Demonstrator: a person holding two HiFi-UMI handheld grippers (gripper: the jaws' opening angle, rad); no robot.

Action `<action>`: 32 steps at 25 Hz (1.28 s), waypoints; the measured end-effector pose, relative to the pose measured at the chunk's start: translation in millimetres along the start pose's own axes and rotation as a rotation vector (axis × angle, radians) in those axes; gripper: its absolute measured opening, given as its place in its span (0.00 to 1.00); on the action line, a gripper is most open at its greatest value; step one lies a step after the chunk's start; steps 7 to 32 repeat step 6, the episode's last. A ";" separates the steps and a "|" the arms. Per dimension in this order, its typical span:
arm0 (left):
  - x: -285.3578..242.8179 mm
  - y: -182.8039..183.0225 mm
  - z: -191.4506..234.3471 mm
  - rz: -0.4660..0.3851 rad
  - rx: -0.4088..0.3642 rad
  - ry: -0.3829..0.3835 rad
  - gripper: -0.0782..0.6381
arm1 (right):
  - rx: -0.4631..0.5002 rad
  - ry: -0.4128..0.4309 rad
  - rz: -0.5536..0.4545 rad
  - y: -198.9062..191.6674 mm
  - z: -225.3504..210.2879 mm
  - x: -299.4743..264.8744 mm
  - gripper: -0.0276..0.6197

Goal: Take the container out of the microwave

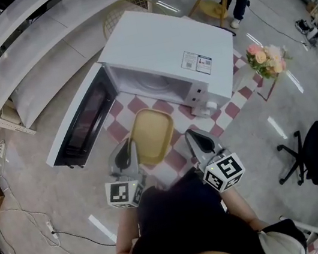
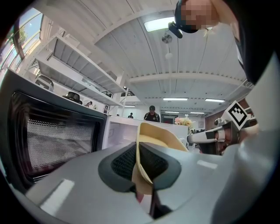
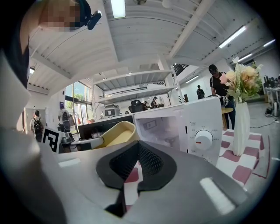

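Now the left gripper [image 2: 141, 168] clamps the container [image 2: 159, 136] by its rim — its length running forward from the fingers [image 2: 122, 164] — with the right gripper [image 3: 139, 162] closed on nothing beside it.

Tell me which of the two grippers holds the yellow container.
The left gripper: its jaws clamp the rim of the yellow container. The right gripper has its jaws shut on nothing, with the container off to its side.

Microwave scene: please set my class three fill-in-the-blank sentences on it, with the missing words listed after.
1. The microwave door stands ____.
2. The left gripper is shut on the rim of the ____.
3. The right gripper has its jaws together and holds ____.
Missing words: open; container; nothing.
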State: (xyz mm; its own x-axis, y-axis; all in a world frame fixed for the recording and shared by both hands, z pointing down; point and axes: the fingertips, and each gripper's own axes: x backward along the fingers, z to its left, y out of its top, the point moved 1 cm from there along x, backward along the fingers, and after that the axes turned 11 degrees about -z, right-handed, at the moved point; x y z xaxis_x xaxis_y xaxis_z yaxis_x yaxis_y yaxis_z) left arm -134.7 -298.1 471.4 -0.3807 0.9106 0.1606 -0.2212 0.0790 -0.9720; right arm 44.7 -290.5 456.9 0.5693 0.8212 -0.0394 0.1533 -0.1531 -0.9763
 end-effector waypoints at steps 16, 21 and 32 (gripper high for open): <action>-3.0 -5.6 -1.2 0.006 0.026 0.010 0.14 | -0.009 -0.001 0.005 -3.0 -4.1 0.4 0.04; -3.0 -5.6 -1.2 0.006 0.026 0.010 0.14 | -0.009 -0.001 0.005 -3.0 -4.1 0.4 0.04; -3.0 -5.6 -1.2 0.006 0.026 0.010 0.14 | -0.009 -0.001 0.005 -3.0 -4.1 0.4 0.04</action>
